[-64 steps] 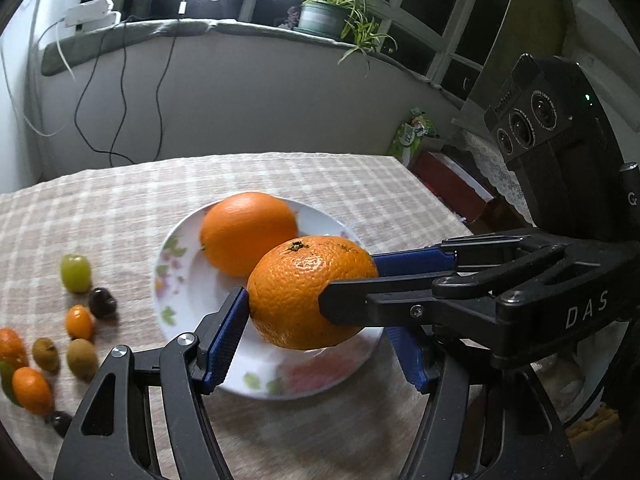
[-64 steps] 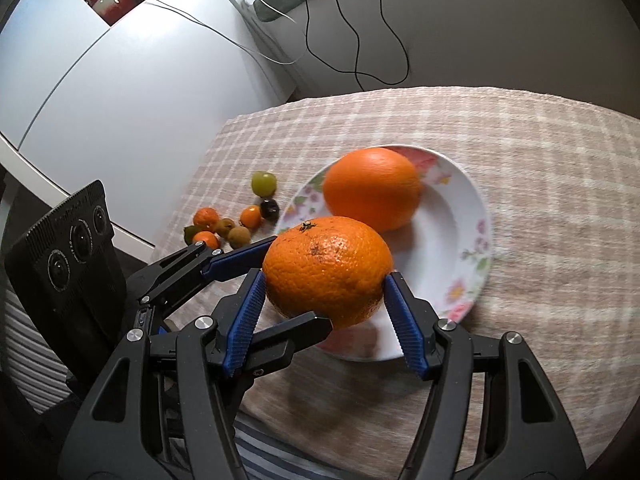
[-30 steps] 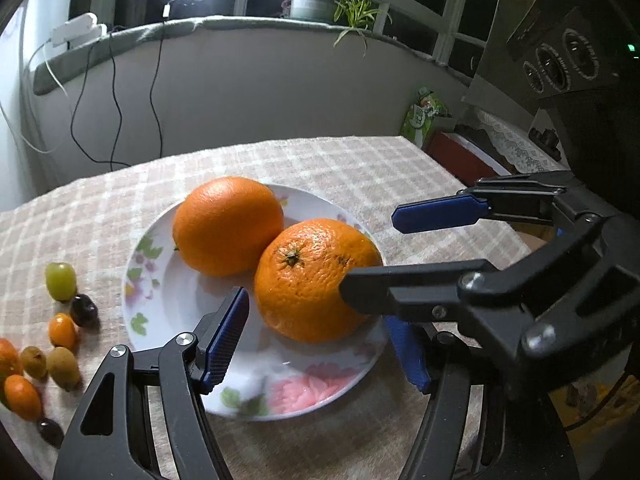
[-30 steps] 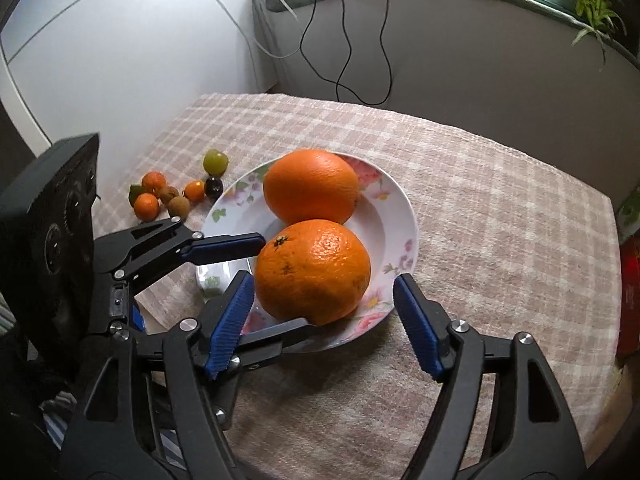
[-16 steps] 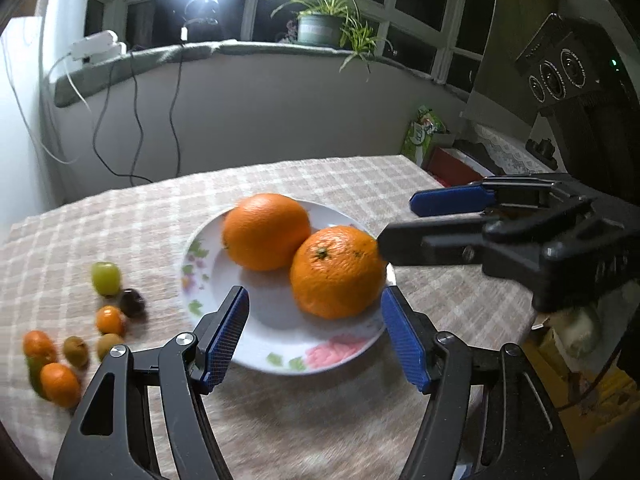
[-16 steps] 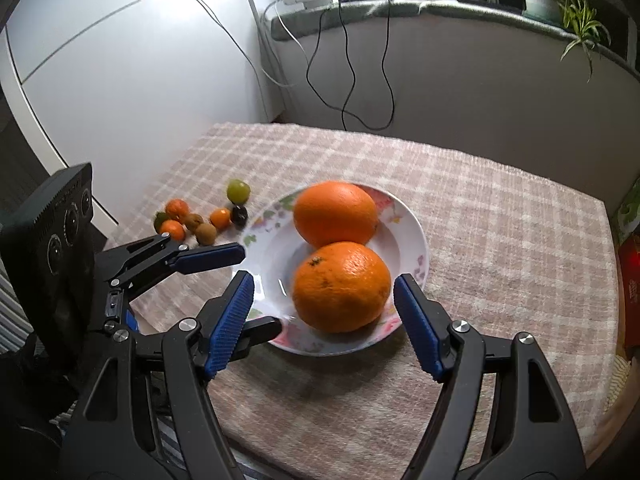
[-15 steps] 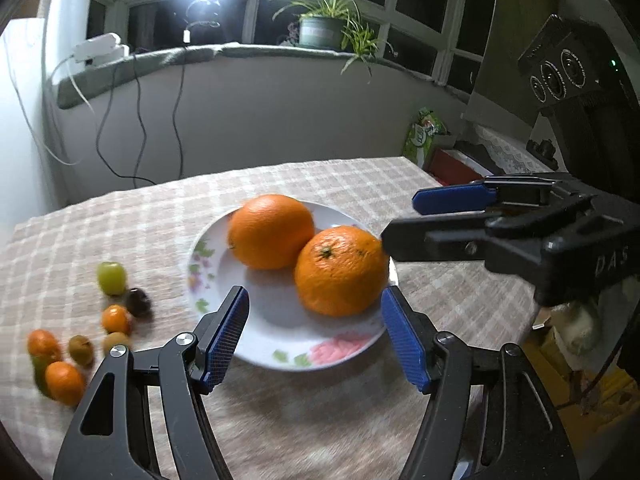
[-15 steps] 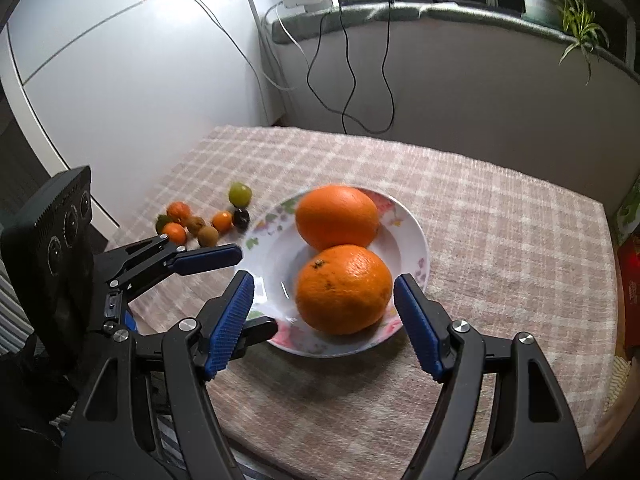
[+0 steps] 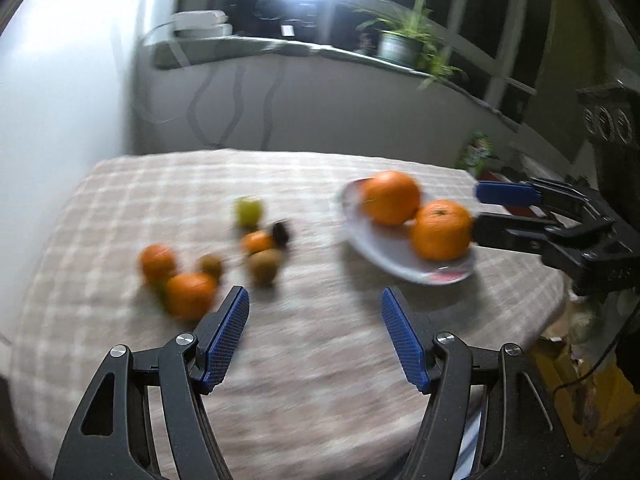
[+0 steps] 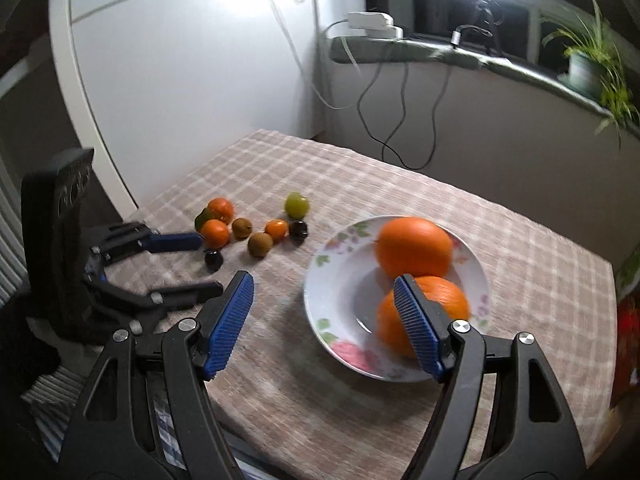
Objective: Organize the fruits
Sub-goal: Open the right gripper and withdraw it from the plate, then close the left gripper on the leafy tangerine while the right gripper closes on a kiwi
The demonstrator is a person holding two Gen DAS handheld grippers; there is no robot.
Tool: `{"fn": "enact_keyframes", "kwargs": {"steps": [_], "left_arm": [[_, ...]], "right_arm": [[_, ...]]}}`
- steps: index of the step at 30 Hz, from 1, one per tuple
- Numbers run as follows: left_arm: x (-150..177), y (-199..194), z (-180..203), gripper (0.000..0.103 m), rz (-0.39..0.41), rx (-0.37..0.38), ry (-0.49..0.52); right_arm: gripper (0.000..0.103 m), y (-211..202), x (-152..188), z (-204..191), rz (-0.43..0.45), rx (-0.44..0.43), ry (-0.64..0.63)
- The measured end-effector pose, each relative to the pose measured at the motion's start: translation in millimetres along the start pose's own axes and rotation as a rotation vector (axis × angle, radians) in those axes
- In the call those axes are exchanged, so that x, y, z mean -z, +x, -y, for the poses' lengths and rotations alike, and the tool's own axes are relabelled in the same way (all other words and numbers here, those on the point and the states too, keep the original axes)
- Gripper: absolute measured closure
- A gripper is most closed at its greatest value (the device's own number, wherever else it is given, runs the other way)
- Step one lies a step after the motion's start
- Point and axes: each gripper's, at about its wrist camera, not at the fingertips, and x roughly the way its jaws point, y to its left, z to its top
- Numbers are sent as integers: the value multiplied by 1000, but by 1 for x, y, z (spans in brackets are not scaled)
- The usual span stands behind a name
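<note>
With two oranges (image 10: 414,246) on the plate (image 10: 344,280), both grippers (image 9: 314,336) (image 10: 324,320) hung spread and empty, small fruits (image 10: 260,244) probably next.

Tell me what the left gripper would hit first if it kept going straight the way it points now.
Probably the bare checked tablecloth: the open left gripper aims between the small loose fruits and the plate. Motion blur leaves depth unclear.

Both tools let go of the second orange (image 10: 424,316), left it on the plate (image 10: 340,300), then backed off.
</note>
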Motion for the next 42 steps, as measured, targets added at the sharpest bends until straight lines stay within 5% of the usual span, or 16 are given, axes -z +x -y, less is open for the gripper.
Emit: {"fn": "enact_keyframes", "kwargs": {"steps": [11, 20, 29, 42], "left_arm": [[24, -17, -78, 45, -2, -77, -165], [23, -6, -91, 66, -15, -28, -211], [11, 11, -92, 66, -29, 7, -244], [6, 32, -91, 66, -71, -1, -222]], "right_arm": [[28, 35, -8, -35, -12, -63, -40], [35, 77, -15, -51, -96, -74, -29], [50, 120, -22, -53, -166, -81, 51], [51, 149, -25, -52, -216, -62, 59]]}}
